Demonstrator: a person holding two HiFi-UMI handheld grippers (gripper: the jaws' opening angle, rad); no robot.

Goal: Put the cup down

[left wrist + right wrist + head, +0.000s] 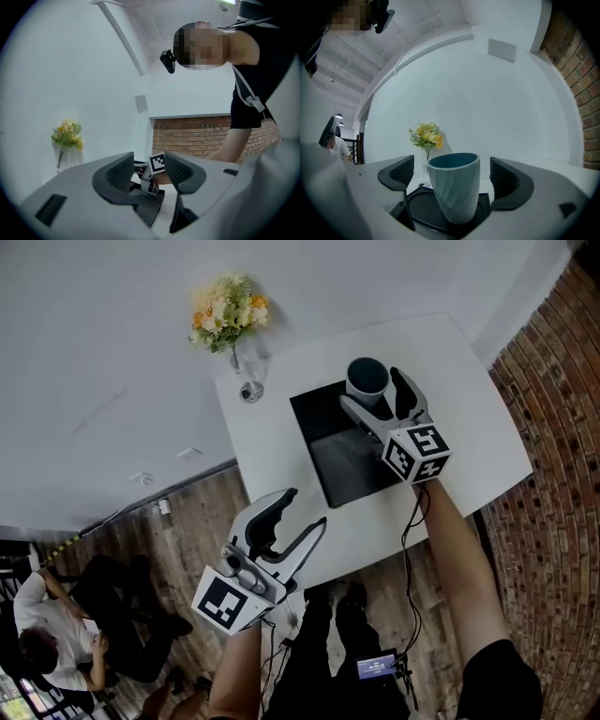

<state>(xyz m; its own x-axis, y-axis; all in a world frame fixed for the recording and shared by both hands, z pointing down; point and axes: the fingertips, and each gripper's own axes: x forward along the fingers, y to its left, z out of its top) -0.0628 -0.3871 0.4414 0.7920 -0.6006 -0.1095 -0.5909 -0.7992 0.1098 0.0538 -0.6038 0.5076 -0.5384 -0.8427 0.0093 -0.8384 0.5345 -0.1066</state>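
cup [453,187] stands free on the tray [417,206] between my wide-open right tongs [452,174]; left tongs [149,167] open, empty; i judge only withdrawal left.

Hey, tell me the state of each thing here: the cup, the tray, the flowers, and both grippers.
cup: upright on the tray, not gripped
black tray: flat on the table
vase of flowers: upright
right gripper: jaws open, one either side of the cup, clear of it
left gripper: jaws open, empty
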